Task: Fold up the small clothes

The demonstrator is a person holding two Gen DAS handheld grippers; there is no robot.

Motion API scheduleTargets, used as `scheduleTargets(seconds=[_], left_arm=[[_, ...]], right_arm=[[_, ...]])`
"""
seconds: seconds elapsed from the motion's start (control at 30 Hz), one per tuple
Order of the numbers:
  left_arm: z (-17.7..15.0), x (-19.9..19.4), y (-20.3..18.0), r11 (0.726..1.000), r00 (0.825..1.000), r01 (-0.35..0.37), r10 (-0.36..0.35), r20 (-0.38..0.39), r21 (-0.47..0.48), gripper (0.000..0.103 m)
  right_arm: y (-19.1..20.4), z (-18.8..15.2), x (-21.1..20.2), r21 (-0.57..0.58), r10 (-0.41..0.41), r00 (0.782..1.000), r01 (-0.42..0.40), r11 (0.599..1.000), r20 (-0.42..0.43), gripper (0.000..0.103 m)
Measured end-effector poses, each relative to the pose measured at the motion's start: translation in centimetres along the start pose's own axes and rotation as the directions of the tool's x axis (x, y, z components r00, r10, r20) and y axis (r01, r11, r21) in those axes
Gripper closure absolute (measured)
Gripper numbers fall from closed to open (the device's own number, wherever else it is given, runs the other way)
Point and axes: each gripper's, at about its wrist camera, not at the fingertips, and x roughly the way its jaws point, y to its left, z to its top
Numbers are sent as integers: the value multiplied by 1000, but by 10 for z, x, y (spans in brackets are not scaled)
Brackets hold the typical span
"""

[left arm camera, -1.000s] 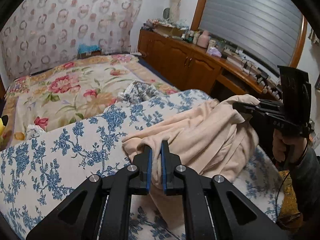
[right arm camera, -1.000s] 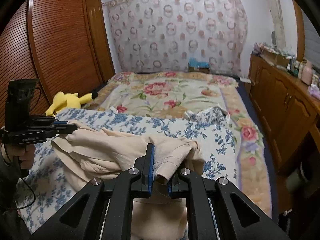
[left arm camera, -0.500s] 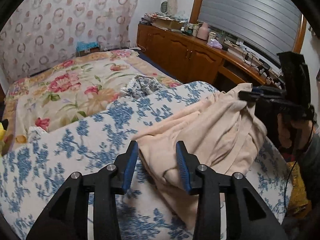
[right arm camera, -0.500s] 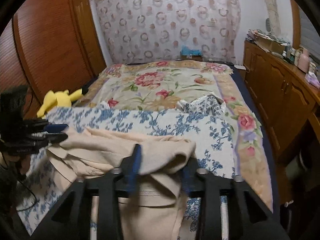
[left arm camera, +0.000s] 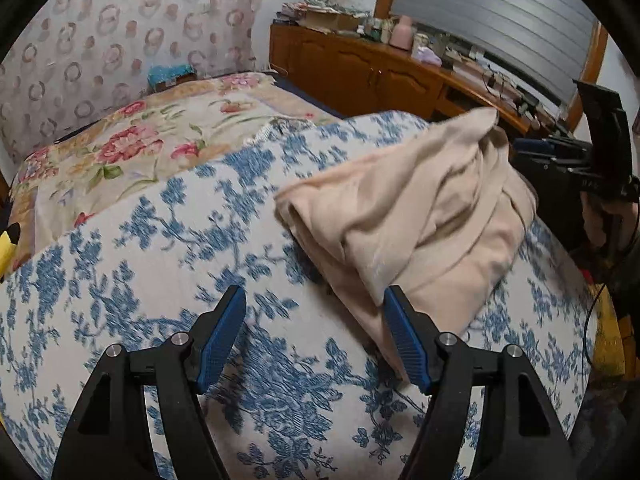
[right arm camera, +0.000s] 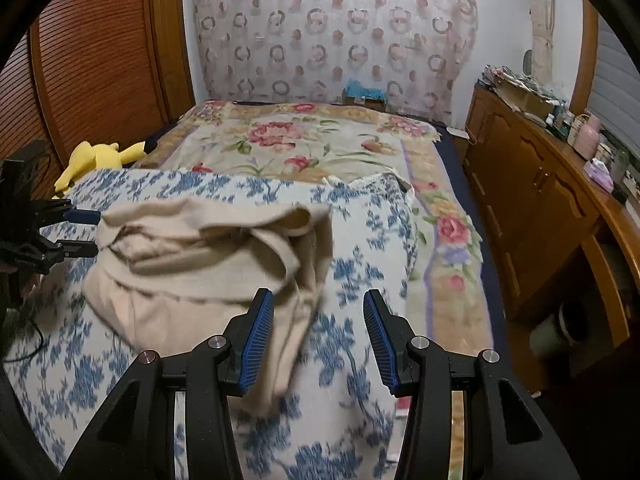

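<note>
Lying bunched on the blue-flowered bedspread, the beige garment sits just ahead of both tools. Left tool is opening wide, cloth brushing its right finger; right tool stands half-open, gripping nothing.

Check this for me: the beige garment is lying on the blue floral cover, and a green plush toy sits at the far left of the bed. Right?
Almost. The right wrist view shows the plush toy is yellow, not green. The beige garment does lie on the blue floral cover.
</note>
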Motion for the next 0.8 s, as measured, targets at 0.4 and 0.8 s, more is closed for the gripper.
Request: scheduleTargets(seconds=[0.4, 0.8], left_arm=[[30, 35, -6, 997, 998, -46, 47, -28, 57, 31], [64, 34, 36, 976, 975, -202, 208, 71, -83, 31]], right_arm=[[11, 25, 38, -75, 21, 999, -24, 997, -44, 55], [-24, 56, 63, 61, -14, 999, 11, 998, 52, 55]])
